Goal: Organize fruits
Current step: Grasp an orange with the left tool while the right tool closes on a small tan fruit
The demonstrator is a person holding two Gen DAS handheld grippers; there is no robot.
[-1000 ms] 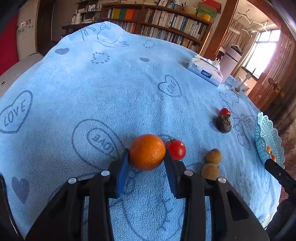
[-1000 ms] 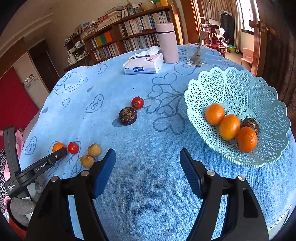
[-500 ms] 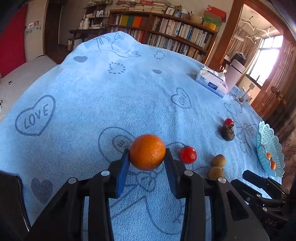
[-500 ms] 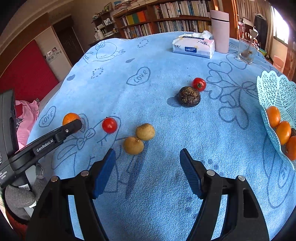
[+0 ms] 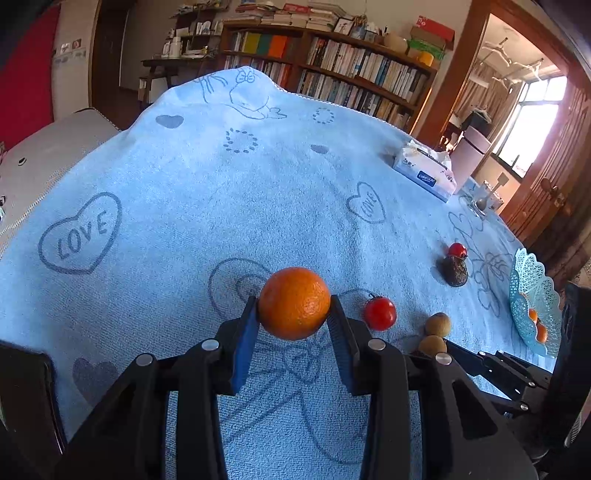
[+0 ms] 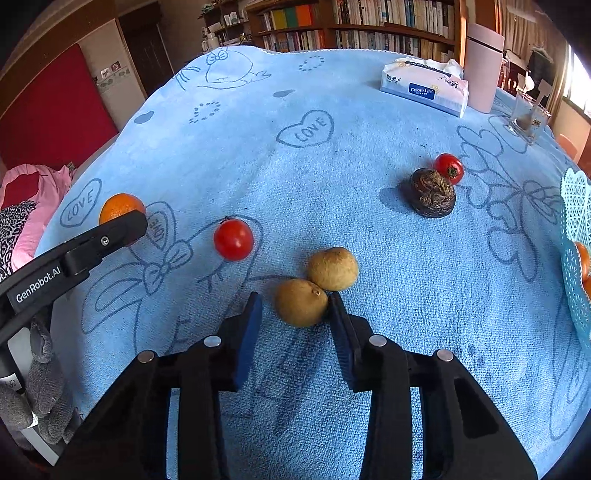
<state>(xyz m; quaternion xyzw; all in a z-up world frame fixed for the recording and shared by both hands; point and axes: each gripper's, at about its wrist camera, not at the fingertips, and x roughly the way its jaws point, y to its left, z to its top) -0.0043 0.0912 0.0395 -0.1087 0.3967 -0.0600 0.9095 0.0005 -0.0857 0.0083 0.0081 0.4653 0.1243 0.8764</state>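
- My right tongs (image 6: 293, 314) sit low in the middle of the right view. Their jaws have just been closing around the nearer brown fruit (image 6: 301, 302). The right pad touches its side; the left pad still shows a sliver of cloth, so I judge the pinch not quite made.
- That fruit lies straight ahead between the tips, its slightly longer side running across the frame, so the jaws meet it well.
- The second brown fruit (image 6: 333, 268) touches it just behind, up and right; I reckon lifting could nudge it.
- My left tongs (image 5: 293, 325) pinch the orange (image 5: 294, 302) firmly, at lower centre of the left view.
- Further out: a tomato (image 6: 233, 239) left of centre, then a dark rough fruit (image 6: 433, 197) with a second tomato (image 6: 448, 168) touching it, upper right.
- The basket (image 6: 570, 229) is at the right edge, oranges already inside; my right hand is nearer it.
- Everything rests on a blue towel cloth (image 6: 332, 166); a tissue box (image 6: 424, 90) and bookshelves (image 6: 354, 22) stand beyond.
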